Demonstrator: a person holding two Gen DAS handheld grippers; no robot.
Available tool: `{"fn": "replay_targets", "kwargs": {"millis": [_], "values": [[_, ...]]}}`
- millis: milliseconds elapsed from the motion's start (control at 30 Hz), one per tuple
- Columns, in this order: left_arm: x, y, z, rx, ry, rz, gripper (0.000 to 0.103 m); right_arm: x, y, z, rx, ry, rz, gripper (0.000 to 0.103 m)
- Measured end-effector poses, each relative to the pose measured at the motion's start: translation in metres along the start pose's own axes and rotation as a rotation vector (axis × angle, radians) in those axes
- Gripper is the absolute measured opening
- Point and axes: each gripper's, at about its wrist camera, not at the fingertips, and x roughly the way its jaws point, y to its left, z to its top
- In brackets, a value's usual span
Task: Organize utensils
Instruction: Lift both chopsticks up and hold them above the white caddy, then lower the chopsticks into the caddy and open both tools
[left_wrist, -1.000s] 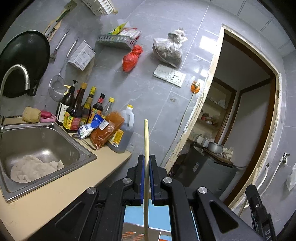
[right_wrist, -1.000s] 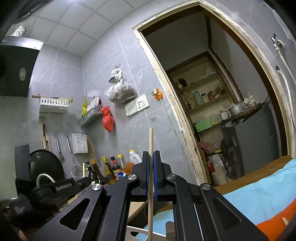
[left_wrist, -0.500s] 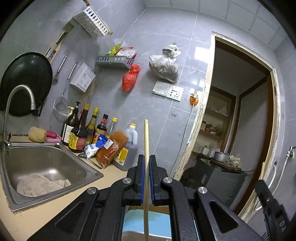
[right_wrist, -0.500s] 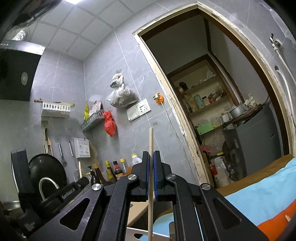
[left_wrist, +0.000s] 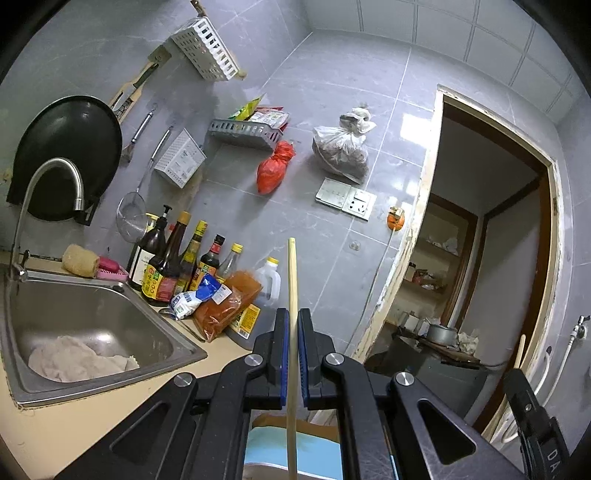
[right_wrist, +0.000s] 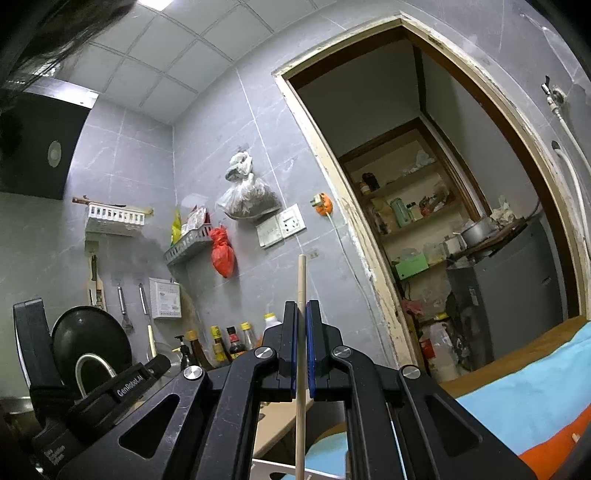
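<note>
both my claws clamped on one chopstick each, left gripper (left_wrist: 291, 354) on left chopstick (left_wrist: 292, 280), right gripper (right_wrist: 302, 347) on right chopstick (right_wrist: 301, 288), long axes upright along fingers, wall basket (left_wrist: 207, 50) up-left

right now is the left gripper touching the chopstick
Touching. In the left wrist view the left gripper has both blue pads pressed against the chopstick, no gap either side.

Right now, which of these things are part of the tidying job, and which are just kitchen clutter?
Part of the job:
left claw, shut on a chopstick
right claw, shut on a second chopstick

Just lying about:
sauce bottles
sink
black wok
red bag
</note>
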Motion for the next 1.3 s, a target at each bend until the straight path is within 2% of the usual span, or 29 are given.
{"fn": "replay_targets", "kwargs": {"millis": [233, 500, 667, 1067, 1100, 1167, 1200, 1233, 1300], "values": [[-0.007, -0.007, -0.005, 0.04, -0.052, -0.013, 0.005, -0.006, 0.004, 0.001, -0.023, -0.047, -0.006, 0.004], [-0.015, -0.014, -0.011, 0.091, -0.043, -0.029, 0.005, -0.016, -0.002, -0.001, -0.009, -0.016, -0.025, 0.005], [-0.014, -0.015, -0.007, 0.102, 0.02, -0.027, 0.005, -0.017, -0.006, 0.001, -0.003, 0.035, -0.026, 0.005], [-0.016, -0.011, -0.016, 0.161, 0.229, -0.043, 0.005, -0.018, -0.02, 0.002, 0.009, 0.168, -0.043, 0.005], [-0.016, -0.012, -0.016, 0.173, 0.251, -0.05, 0.005, -0.019, -0.02, 0.002, 0.006, 0.18, -0.045, 0.007], [-0.016, -0.013, -0.016, 0.189, 0.288, -0.062, 0.005, -0.018, -0.021, 0.004, 0.009, 0.21, -0.044, 0.018], [-0.017, -0.015, -0.015, 0.195, 0.31, -0.069, 0.006, -0.018, -0.021, 0.005, 0.014, 0.219, -0.044, 0.031], [-0.018, -0.015, -0.014, 0.196, 0.322, -0.073, 0.007, -0.018, -0.023, 0.007, 0.026, 0.231, -0.047, 0.039], [-0.019, -0.017, -0.012, 0.2, 0.338, -0.079, 0.019, -0.019, -0.025, 0.011, 0.04, 0.24, -0.051, 0.04]]}}
